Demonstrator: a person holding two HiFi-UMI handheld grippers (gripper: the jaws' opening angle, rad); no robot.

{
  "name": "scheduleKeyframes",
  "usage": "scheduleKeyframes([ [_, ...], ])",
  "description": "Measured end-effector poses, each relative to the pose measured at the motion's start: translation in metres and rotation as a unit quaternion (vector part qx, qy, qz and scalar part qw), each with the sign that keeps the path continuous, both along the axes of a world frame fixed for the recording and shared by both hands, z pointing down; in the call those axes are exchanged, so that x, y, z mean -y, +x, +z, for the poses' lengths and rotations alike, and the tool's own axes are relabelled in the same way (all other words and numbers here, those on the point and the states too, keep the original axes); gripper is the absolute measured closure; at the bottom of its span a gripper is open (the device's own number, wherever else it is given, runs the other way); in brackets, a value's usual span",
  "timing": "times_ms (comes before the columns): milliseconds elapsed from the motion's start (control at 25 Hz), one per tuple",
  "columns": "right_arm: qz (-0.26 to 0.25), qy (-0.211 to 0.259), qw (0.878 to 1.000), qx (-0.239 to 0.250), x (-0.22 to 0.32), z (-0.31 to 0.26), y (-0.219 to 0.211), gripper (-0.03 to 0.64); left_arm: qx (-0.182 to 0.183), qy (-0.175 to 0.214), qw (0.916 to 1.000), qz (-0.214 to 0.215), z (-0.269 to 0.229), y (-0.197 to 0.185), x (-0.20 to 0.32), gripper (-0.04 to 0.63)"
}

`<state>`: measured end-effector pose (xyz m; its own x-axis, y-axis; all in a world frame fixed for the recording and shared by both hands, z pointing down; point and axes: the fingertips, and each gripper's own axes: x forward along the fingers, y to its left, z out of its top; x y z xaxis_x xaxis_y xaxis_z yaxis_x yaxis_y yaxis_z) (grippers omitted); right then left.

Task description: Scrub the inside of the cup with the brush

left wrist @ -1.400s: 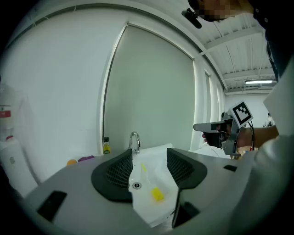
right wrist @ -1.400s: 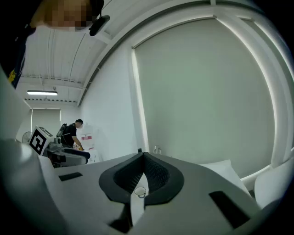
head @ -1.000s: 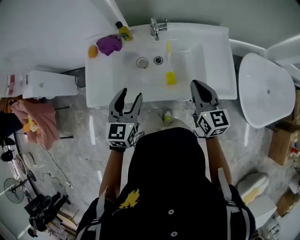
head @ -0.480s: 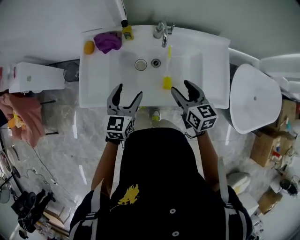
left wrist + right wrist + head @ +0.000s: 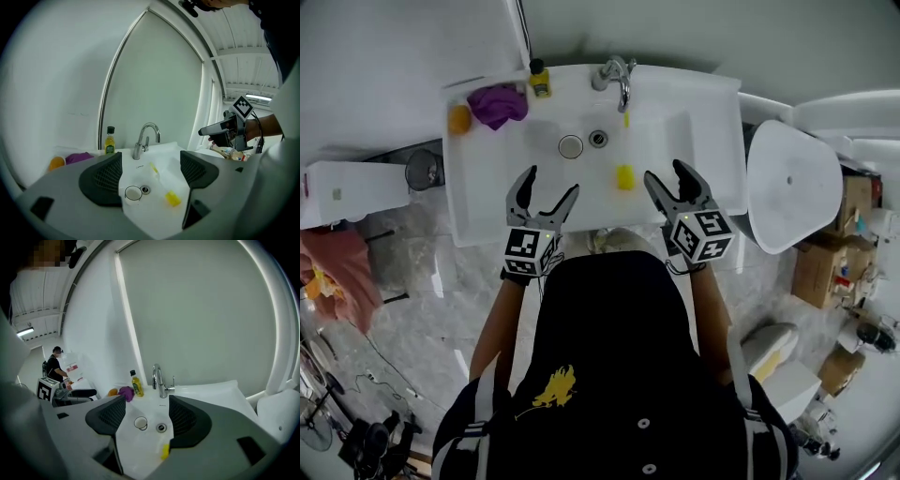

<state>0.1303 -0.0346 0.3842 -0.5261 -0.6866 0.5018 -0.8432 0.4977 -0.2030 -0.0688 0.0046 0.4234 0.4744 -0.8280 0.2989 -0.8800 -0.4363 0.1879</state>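
Note:
A small clear cup [image 5: 571,146] stands in the white sink [image 5: 487,202] beside the drain [image 5: 598,139]. A yellow brush [image 5: 624,175] lies in the basin right of it, handle toward the faucet [image 5: 617,73]. My left gripper [image 5: 551,185] hovers over the sink's front edge, jaws opening, nothing between them. My right gripper [image 5: 667,175] hovers at the front right, jaws also opening and empty. In the left gripper view, the cup [image 5: 133,192] and brush [image 5: 172,198] show past my left gripper [image 5: 150,171]. The right gripper view has the cup [image 5: 140,423] and brush [image 5: 164,451] beyond my right gripper [image 5: 146,416].
On the sink's back left ledge sit a yellow bottle [image 5: 540,80], a purple cloth [image 5: 497,103] and an orange object [image 5: 459,118]. A white toilet [image 5: 792,183] stands to the right, a white box [image 5: 337,187] to the left. A person [image 5: 56,364] stands far off.
Both grippers have moved forward from the floor side to above the sink's front edge. The right gripper's jaws went from shut to wide apart; the left's spread wider.

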Motion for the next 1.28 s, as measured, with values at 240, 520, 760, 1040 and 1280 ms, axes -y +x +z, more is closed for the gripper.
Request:
scheduleKeyframes([
  [240, 0.02, 0.005, 1.0, -0.011, 0.008, 0.006, 0.001, 0.301, 0.003, 0.001, 0.9999, 0.014, 0.011, -0.007, 0.022, 0.206],
  [520, 0.015, -0.017, 1.0, -0.02, 0.032, 0.048, 0.008, 0.291, 0.01, -0.038, 0.9992, 0.01, 0.07, 0.001, 0.039, 0.206],
  [760, 0.01, -0.054, 0.998, -0.006, 0.082, 0.111, 0.005, 0.279, 0.024, -0.084, 0.9959, -0.023, 0.156, 0.001, 0.064, 0.175],
  [1040, 0.015, -0.066, 0.998, -0.001, 0.129, 0.165, 0.003, 0.264, 0.028, -0.105, 0.9941, -0.003, 0.222, 0.016, 0.086, 0.157],
  [1280, 0.044, -0.074, 0.996, 0.003, 0.147, 0.214, 0.008, 0.259, 0.045, -0.123, 0.991, 0.026, 0.27, 0.034, 0.092, 0.147],
])
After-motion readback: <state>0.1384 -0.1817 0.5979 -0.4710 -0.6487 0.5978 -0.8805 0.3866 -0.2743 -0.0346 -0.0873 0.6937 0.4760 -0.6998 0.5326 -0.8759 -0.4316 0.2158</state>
